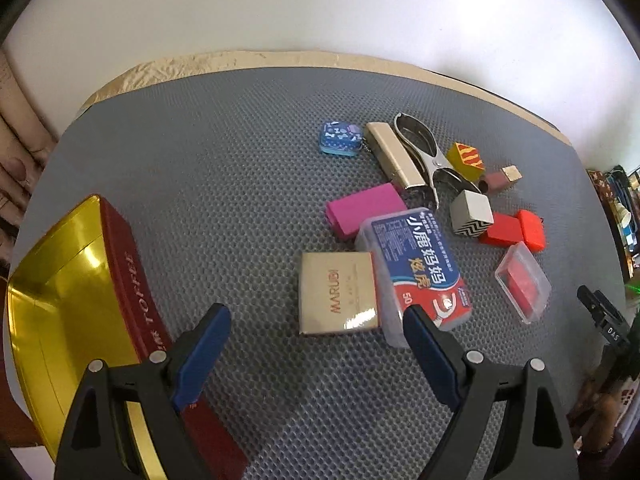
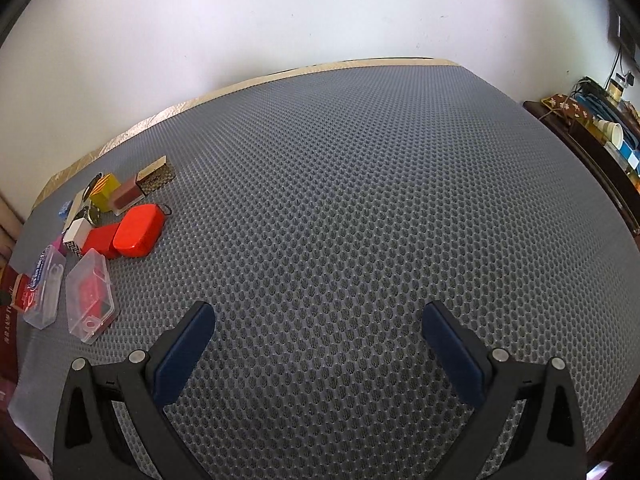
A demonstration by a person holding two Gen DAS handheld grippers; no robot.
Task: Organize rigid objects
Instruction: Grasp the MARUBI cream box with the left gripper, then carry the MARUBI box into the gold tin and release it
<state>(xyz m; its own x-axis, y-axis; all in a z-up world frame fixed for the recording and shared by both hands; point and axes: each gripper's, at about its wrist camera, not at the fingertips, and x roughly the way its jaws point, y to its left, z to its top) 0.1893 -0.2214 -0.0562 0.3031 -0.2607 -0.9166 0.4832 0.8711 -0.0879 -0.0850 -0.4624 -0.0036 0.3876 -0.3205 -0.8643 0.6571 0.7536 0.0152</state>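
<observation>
Left gripper (image 1: 316,322): spread wide, empty, hovering just short of the gold box (image 1: 338,294).
Right gripper (image 2: 318,320): spread, empty, over bare worktop (image 2: 360,184).
Gold box: lies flat mid-worktop, touching the floss case (image 1: 416,268); tin (image 1: 72,300) at the left edge.
Handling: probably light, stiff and glossy, so slippery; pinch across opposite side edges.

An open gold-lined red tin (image 1: 60,288) sits at the grey honeycomb mat's (image 1: 224,184) left; right of it, a flat gold box (image 1: 338,294) touches a clear blue-labelled plastic case (image 1: 416,268); a magenta rectangular box (image 1: 364,210) lies behind them.
</observation>
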